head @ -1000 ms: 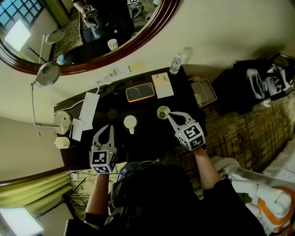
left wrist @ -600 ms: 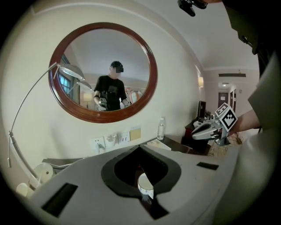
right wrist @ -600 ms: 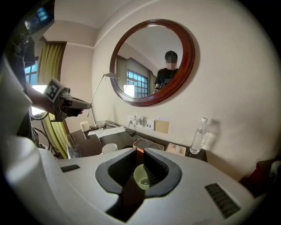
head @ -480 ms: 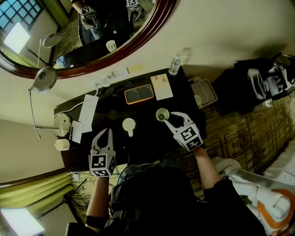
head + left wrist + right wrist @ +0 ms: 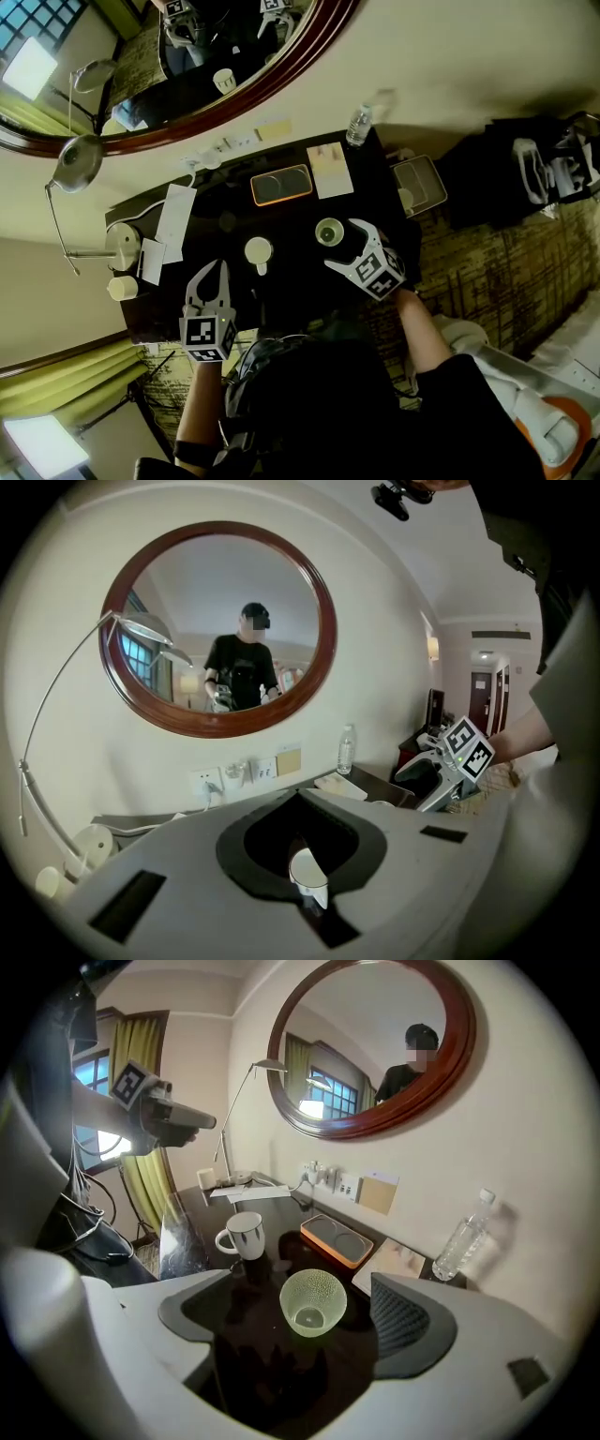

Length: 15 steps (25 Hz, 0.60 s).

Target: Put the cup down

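A: Right gripper (image 5: 343, 246), state?
B: Its 2 jaws are spread wide and have just been opening. The pale green dimpled cup (image 5: 313, 1303) stands between them, with a gap on each side. Neither pad touches it.
A: Cup's position?
B: Upright on the dark table (image 5: 291, 291), rim up, resting free. Nothing is gripped.
A: Left gripper (image 5: 213, 277)?
B: Jaws pressed fully together, nothing held. It hangs over the table's near edge, well apart from the cup.
A: Neighbours?
B: 1 white mug (image 5: 258, 251) is near the cup, on its left in the head view. An orange-rimmed tray (image 5: 281, 185) lies beyond both. A water bottle (image 5: 357, 125) stands at the far edge by the wall.
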Tool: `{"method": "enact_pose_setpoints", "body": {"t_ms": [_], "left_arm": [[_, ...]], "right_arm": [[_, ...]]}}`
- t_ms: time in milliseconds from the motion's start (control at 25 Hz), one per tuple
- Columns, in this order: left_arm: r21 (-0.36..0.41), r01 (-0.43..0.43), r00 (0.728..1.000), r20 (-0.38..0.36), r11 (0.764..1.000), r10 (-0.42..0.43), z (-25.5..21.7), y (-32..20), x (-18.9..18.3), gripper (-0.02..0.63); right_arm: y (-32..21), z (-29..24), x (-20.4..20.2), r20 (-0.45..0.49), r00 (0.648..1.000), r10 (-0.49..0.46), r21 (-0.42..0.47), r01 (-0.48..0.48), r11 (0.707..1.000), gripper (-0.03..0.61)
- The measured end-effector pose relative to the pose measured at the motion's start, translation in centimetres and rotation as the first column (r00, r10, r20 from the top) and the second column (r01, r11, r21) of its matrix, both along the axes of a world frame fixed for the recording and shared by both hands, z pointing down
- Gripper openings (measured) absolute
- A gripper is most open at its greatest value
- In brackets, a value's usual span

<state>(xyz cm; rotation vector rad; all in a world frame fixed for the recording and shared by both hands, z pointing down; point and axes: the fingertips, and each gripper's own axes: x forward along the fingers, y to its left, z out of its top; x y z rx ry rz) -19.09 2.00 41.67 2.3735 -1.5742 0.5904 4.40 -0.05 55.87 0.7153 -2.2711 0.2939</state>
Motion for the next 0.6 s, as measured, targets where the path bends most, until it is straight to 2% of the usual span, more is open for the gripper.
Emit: {"method": "enact_pose_setpoints", "body": {"t_ms": [160,320,400,600], "left_arm": [[-0.017,0.033,0.999,-0.014,0.999,-0.033,0.3,-0.3,0.7,0.002],[-0.038,0.057,0.998,-0.016,0.998,-0.057,1.2,-0.7,1.5,0.002],[-0.036,0.042,0.999,0.001,0.998,-0.042,2.3,-0.7,1.7,0.002],[-0.046,0.074,0.997,0.014,0.996,-0.074,4.0,-0.9,1.9,0.002]], "right_arm": [[-1.2,1.6,0.3,-0.048,0.998,-0.048,-0.021,0.047,0.999,0.508],[-1.9,4.1,0.3,-0.082,0.987,-0.141,-0.039,0.138,0.990,0.510],[-2.1,5.0,0.2,-0.091,0.979,-0.183,-0.052,0.179,0.982,0.520],[-2.2,7.0,-0.2,-0.086,0.963,-0.256,-0.078,0.250,0.965,0.529]]}}
